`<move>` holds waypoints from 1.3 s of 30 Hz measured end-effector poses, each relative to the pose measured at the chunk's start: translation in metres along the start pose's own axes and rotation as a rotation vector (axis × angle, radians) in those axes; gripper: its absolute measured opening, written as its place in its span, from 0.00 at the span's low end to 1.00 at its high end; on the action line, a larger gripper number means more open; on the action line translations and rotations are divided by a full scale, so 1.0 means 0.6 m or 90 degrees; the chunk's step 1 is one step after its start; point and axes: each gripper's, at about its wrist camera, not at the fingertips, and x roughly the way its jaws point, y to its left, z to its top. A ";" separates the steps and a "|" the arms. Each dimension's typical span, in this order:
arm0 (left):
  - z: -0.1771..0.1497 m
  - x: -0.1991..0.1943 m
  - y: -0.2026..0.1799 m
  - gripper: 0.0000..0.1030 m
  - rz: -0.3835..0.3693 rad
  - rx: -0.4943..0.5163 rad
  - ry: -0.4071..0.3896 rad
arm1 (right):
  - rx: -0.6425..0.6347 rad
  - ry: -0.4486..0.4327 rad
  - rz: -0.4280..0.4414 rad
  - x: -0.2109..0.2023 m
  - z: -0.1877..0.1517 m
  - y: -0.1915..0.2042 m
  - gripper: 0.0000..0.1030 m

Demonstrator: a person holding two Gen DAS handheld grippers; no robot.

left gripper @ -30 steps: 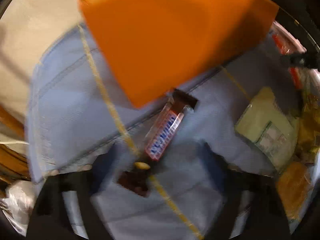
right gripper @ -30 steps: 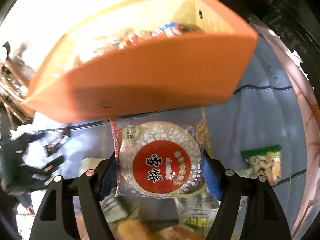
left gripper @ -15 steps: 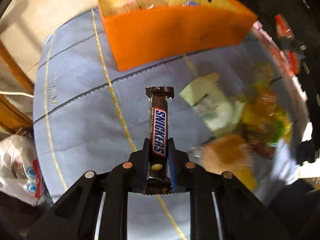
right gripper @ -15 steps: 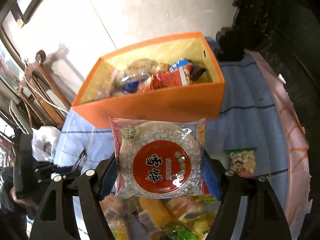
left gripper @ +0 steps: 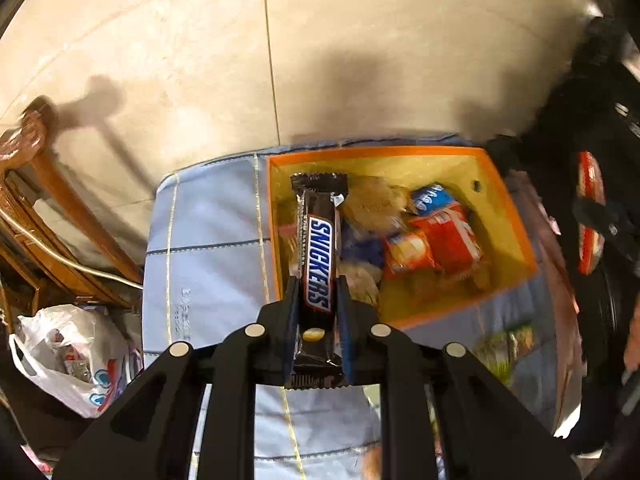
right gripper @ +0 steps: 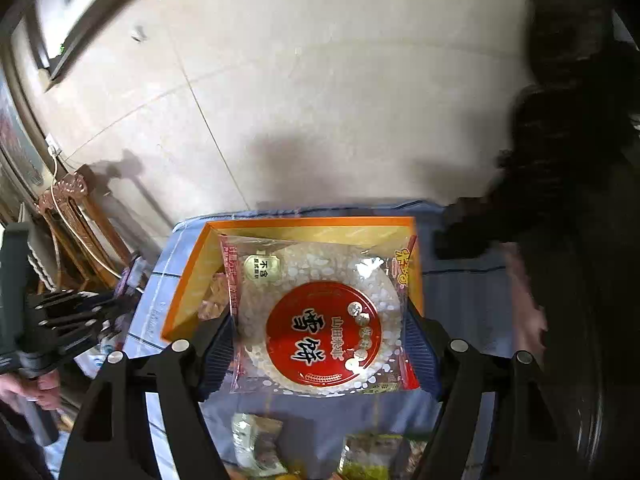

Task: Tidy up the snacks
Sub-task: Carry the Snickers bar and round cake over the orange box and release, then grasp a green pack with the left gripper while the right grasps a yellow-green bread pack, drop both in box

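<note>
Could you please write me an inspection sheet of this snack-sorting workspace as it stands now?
Surface: blue tablecloth with stitched lines, on a table over a tiled floor.
Job's things: Snickers bar and round rice cracker pack, each held above the orange box, which already holds several snacks.
Clutter: loose snack packets on the cloth nearer the cameras.
Grippers: left hand-held gripper shut on the Snickers bar; right hand-held gripper shut on the rice cracker pack.
Cables: a pale cord runs past the wooden chair.
Surroundings: white plastic bag on the floor.
</note>
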 end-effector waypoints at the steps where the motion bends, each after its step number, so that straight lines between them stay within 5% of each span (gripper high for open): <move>1: 0.017 0.010 0.000 0.16 -0.008 -0.002 0.010 | 0.002 0.014 -0.003 0.015 0.012 -0.002 0.73; 6: 0.079 0.071 -0.010 0.17 0.017 -0.021 0.060 | -0.021 0.045 -0.010 0.070 0.048 0.009 0.75; 7: 0.080 0.083 -0.015 0.21 -0.005 -0.025 0.074 | -0.038 0.060 -0.023 0.083 0.048 0.014 0.83; 8: 0.076 0.092 -0.012 0.64 -0.017 -0.035 0.079 | -0.067 0.074 -0.050 0.095 0.044 0.020 0.90; 9: 0.071 0.101 -0.011 0.92 -0.019 -0.049 0.085 | -0.087 0.069 -0.072 0.095 0.032 0.022 0.97; 10: 0.060 0.110 -0.010 0.94 -0.017 -0.059 0.082 | -0.110 0.061 -0.098 0.093 0.018 0.023 0.97; 13: 0.003 0.127 -0.018 0.96 -0.015 -0.046 0.079 | -0.124 0.073 -0.109 0.078 -0.056 0.002 0.97; 18: -0.137 0.144 -0.031 0.96 0.034 0.016 0.087 | 0.015 0.197 -0.066 0.111 -0.265 -0.058 0.97; 23: -0.259 0.154 -0.039 0.96 0.053 0.015 0.116 | 0.026 0.252 -0.158 0.202 -0.383 -0.080 0.97; 29: -0.331 0.170 -0.091 0.96 0.092 0.132 0.108 | 0.026 0.181 -0.162 0.204 -0.403 -0.075 0.94; 31: -0.336 0.181 -0.114 0.96 0.104 0.154 0.098 | 0.037 0.170 -0.155 0.177 -0.396 -0.070 0.58; 39: -0.341 0.256 -0.188 0.96 0.065 0.156 0.139 | 0.129 0.099 -0.114 0.052 -0.358 -0.119 0.57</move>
